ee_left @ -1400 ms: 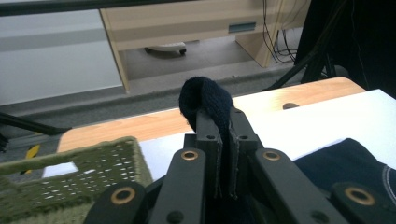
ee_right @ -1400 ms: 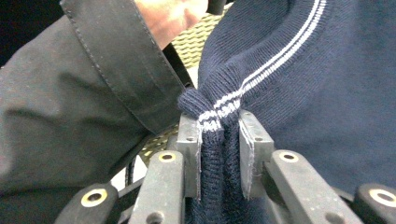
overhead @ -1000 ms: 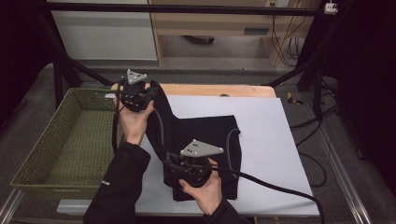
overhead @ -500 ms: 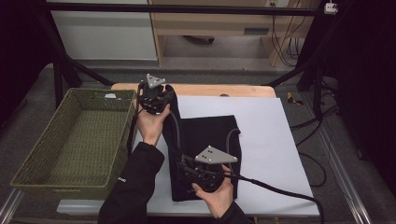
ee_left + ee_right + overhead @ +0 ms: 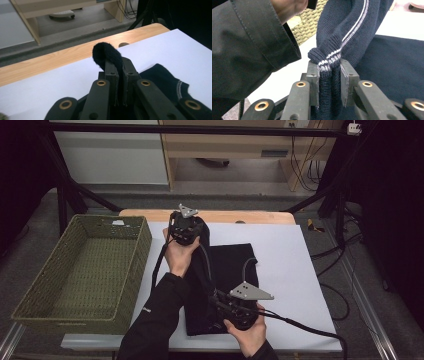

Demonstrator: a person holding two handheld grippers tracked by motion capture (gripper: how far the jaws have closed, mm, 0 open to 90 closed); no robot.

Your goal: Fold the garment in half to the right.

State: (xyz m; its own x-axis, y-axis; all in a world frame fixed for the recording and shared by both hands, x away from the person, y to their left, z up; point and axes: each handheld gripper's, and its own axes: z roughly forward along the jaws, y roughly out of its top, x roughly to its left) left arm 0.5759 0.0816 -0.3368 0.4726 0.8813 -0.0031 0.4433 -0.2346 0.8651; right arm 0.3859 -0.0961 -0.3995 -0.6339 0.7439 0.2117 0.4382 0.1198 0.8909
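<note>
White sheeting is covering the tabletop [image 5: 280, 270], where both tools are folding a dark sweater [image 5: 232, 265] — the left tool [image 5: 119, 75] is pinching its far edge, the right tool [image 5: 329, 75] is clamping its striped hem. Folding looks partway done — the basket [image 5: 30, 305] beside them is waiting.

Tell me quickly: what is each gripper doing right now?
Left gripper: shut on the dark sweater.
Right gripper: shut on the sweater's striped edge.
</note>
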